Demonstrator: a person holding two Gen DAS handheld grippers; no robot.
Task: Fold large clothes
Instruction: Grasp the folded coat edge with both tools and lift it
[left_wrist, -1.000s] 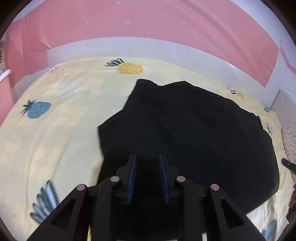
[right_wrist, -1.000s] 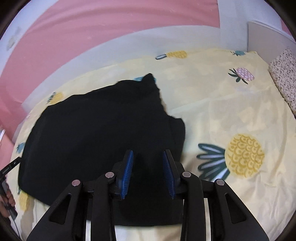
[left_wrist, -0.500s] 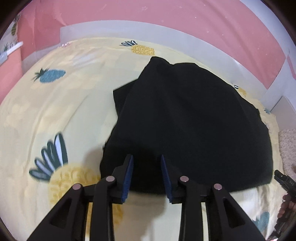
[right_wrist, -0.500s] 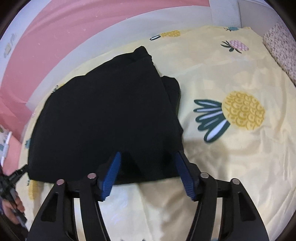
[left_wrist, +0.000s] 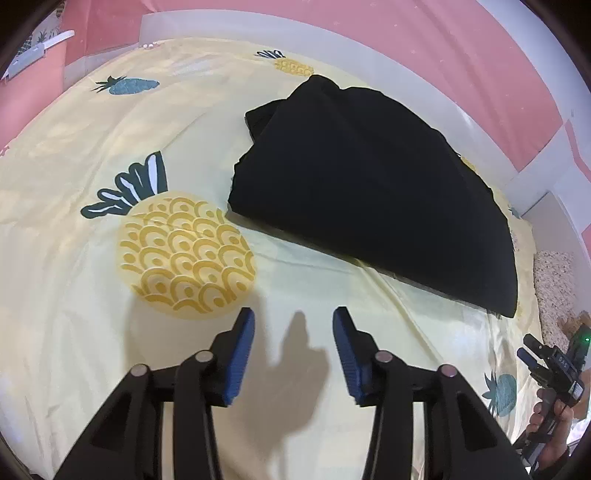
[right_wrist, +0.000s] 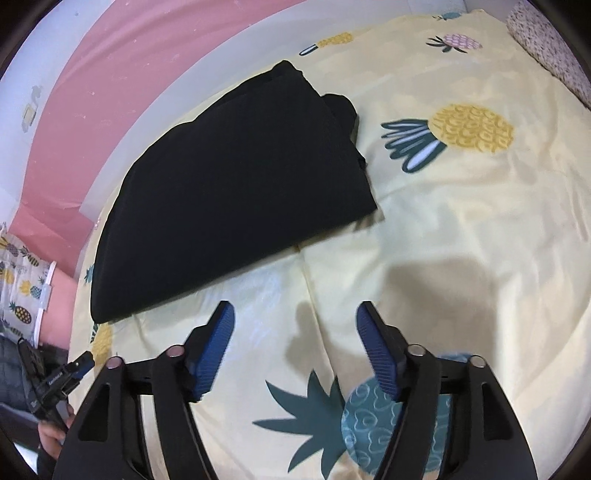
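Observation:
A black garment (left_wrist: 369, 192) lies folded flat on the yellow pineapple-print bedsheet (left_wrist: 66, 177); it appears again in the right wrist view as the same dark folded garment (right_wrist: 236, 192). My left gripper (left_wrist: 293, 321) hovers over bare sheet short of the garment's near edge, its jaws opening with nothing between them. My right gripper (right_wrist: 295, 314) also stands back from the cloth above the sheet, jaws opening wider and empty. Each gripper shows at the edge of the other's view, in a hand: the right one (left_wrist: 550, 362) and the left one (right_wrist: 59, 380).
A pink and white wall (left_wrist: 406, 48) runs behind the bed. A speckled pillow (right_wrist: 546, 48) lies at the bed's far right end. Large pineapple prints (left_wrist: 184, 254) mark the sheet on both sides of the garment.
Both grippers drew back off the black garment's near edge to over bare sheet, and their jaws spread apart. The garment now lies folded and released.

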